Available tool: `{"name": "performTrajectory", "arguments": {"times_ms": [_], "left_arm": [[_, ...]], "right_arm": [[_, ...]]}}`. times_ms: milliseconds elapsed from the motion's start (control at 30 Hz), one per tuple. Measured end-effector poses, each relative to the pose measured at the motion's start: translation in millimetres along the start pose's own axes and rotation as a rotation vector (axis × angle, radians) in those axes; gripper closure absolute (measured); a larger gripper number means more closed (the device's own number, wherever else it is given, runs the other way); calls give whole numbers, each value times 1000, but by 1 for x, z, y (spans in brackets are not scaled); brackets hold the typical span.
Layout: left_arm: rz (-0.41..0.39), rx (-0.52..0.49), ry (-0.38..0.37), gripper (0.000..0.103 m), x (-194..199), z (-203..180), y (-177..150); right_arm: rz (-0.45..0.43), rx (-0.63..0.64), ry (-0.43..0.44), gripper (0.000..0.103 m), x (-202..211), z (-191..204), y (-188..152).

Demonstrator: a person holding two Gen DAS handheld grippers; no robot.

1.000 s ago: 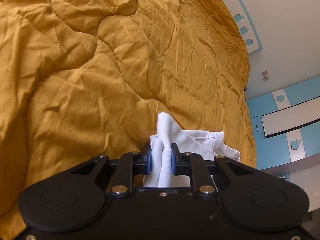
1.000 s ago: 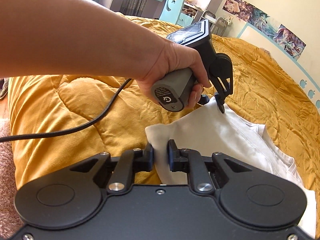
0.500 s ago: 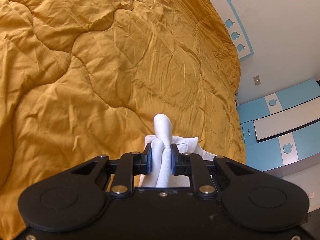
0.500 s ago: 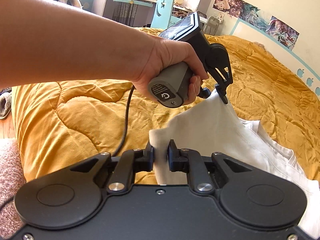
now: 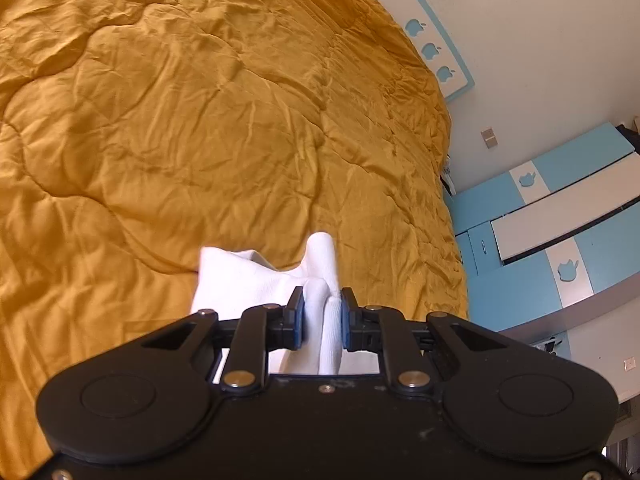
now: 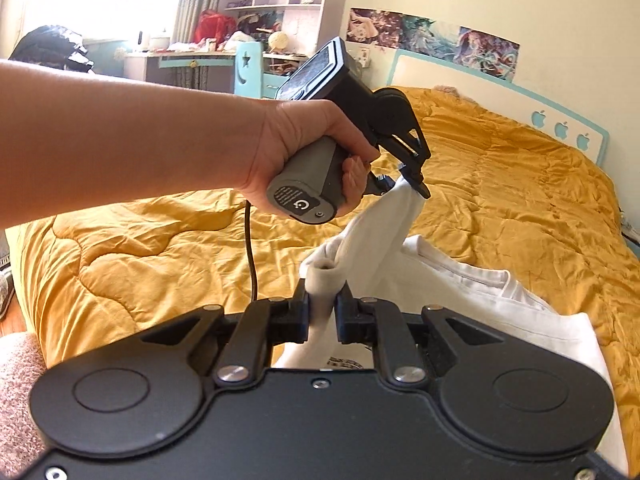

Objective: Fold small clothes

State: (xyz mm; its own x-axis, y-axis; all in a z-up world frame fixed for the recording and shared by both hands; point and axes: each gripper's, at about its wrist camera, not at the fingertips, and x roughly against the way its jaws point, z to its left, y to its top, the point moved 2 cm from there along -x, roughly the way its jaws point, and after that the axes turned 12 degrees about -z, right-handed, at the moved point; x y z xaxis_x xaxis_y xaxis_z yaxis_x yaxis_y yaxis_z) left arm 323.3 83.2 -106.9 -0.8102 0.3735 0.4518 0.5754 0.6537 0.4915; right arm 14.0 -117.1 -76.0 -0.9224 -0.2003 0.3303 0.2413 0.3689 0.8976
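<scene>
A small white garment [image 6: 472, 300] lies partly on the mustard quilt [image 6: 152, 248] and hangs up from it by one edge. My right gripper [image 6: 322, 309] is shut on a bunched corner of that edge. Further along the same edge, my left gripper [image 6: 408, 182] is seen from the side in a person's hand [image 6: 304, 148], pinching the cloth above the bed. In the left wrist view the left gripper [image 5: 322, 314] is shut on a thick fold of the white garment [image 5: 248, 280], which trails down to the left over the quilt [image 5: 200, 120].
A black cable [image 6: 251, 252] hangs from the left tool down to the quilt. A headboard with apple cut-outs [image 6: 560, 128] ends the bed. A desk and shelves [image 6: 224, 56] stand beyond it; blue and white cupboards [image 5: 560, 232] line the wall beside the bed.
Both grippers have risen with the garment's edge, lifting it off the quilt. The cloth between them has gone from a flat sheet to a slack, bunched drape. The right gripper has rolled.
</scene>
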Motion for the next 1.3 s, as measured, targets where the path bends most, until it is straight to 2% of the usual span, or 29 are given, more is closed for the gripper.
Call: {"name": "performTrajectory", "arguments": {"times_ms": [300, 633, 833, 933, 1133, 1300], "left_arm": [[32, -81, -25, 89, -58, -92, -50], [66, -117, -46, 89, -127, -153, -122], [99, -154, -24, 89, -165, -170, -157], [115, -173, -9, 89, -181, -173, -173], [132, -200, 4, 89, -199, -172, -190], [138, -206, -10, 89, -203, -180, -195]], "right_arm": [[-43, -134, -162, 93, 34, -81, -15], [-23, -278, -344, 93, 62, -170, -57], [8, -342, -411, 93, 68, -209, -93], [22, -423, -413, 93, 70, -224, -110], [37, -518, -417, 93, 72, -236, -133], [13, -565, -433, 93, 78, -240, -140]]}}
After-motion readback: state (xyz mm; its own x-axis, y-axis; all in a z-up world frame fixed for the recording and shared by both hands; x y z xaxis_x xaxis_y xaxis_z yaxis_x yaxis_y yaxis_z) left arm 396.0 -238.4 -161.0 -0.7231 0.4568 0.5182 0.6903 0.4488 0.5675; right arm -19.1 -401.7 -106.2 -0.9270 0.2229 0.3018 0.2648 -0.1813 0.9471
